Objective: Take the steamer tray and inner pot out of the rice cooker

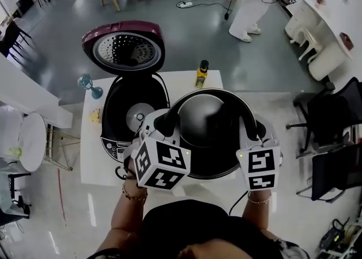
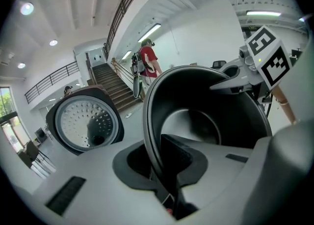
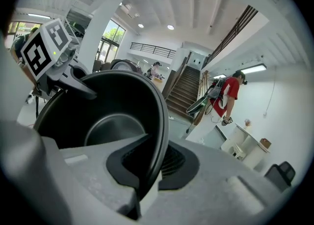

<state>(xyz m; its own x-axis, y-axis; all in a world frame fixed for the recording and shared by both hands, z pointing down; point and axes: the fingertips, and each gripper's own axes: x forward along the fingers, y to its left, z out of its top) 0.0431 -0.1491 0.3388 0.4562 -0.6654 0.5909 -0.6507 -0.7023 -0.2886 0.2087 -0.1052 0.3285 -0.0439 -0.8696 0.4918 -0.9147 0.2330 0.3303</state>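
Left tongs (image 2: 163,166) and right tongs (image 3: 148,166) clamp opposite rims of the inner pot (image 1: 206,139). Judged rigid, slick, fairly heavy.

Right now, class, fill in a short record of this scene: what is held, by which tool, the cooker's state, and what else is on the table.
held: inner pot, out of the cooker, to its right
left tool: shut on the pot's rim
right tool: shut on the opposite rim
rice cooker: lid up, no pot in the cavity
table: white; yellow bottle at its far edge
steamer tray: not seen
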